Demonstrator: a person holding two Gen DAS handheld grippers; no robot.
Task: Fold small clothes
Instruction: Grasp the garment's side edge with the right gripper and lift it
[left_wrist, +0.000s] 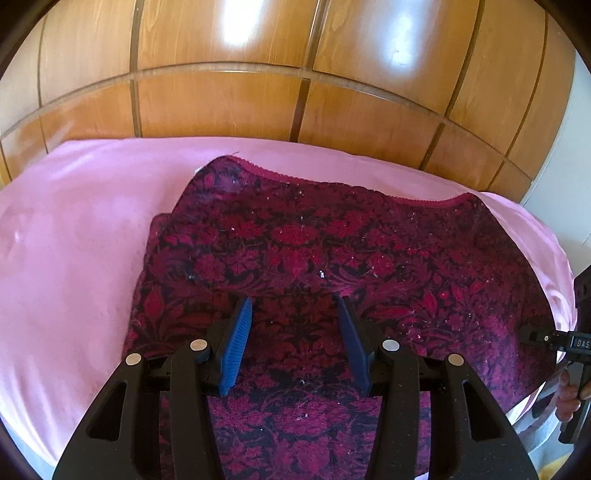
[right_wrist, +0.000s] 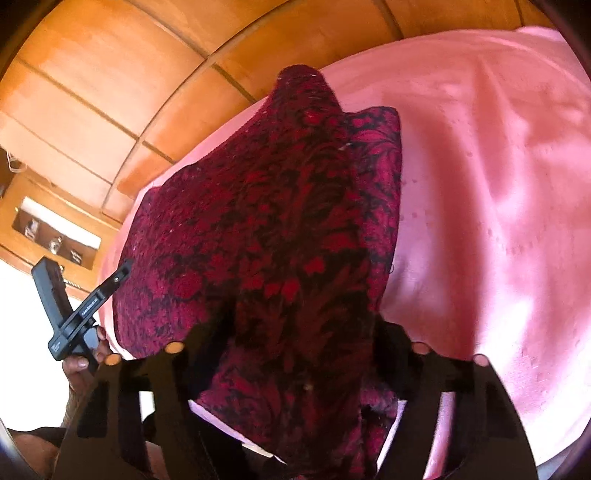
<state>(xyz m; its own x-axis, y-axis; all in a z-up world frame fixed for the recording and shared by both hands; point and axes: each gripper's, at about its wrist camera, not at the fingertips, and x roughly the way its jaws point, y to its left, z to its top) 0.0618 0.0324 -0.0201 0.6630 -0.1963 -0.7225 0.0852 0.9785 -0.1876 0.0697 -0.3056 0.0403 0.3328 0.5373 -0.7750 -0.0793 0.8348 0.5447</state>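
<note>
A dark red and black floral knit garment (left_wrist: 325, 258) lies on a pink sheet (left_wrist: 74, 240), partly folded over itself. My left gripper (left_wrist: 295, 314) is open just above the garment's near part, its blue pads (left_wrist: 236, 343) apart with nothing between them. In the right wrist view the garment (right_wrist: 266, 229) is lifted and drapes over my right gripper (right_wrist: 295, 369). Its fingers are hidden under the cloth, so I cannot tell how the jaws stand. The other gripper (right_wrist: 74, 314) shows at the left in that view.
A glossy wooden panelled wall (left_wrist: 295, 74) rises behind the bed. The pink sheet (right_wrist: 480, 184) spreads to the left and right of the garment. A wooden shelf with small items (right_wrist: 55, 236) is at the far left in the right wrist view.
</note>
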